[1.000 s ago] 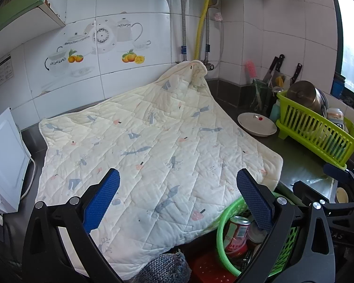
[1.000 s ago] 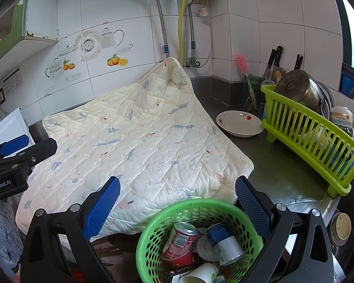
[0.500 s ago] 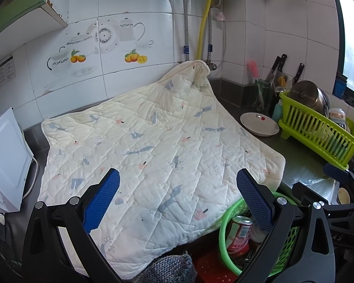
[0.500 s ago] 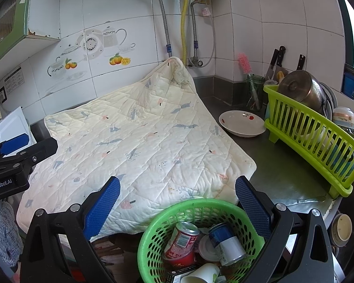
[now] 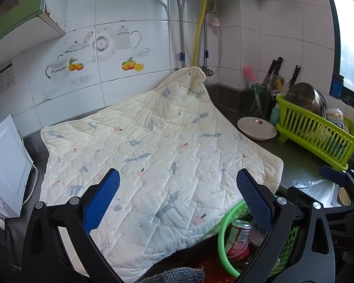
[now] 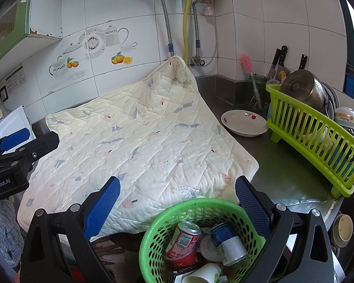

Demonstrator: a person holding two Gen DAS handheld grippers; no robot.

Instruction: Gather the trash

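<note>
Trash cans (image 6: pixel 188 240) in green basket (image 6: pixel 153 240), quilted mat (image 6: pixel 139 141) overhanging its rim, both tools (image 5: pixel 177 200) (image 6: pixel 177 200) wide, empty

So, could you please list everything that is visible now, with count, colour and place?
quilted mat: one, cream with small prints, spread over the counter
basket: one, green, at the counter's front edge
red can: one, in the basket
blue can: one, blue and white, in the basket
paper cup: one, white, in the basket
bowl: one, white, right of the mat
dish rack: one, lime green, far right
pot: one, metal, in the rack
knives: three, black handles, by the wall
left claw: open, empty
right claw: open, above the basket
</note>
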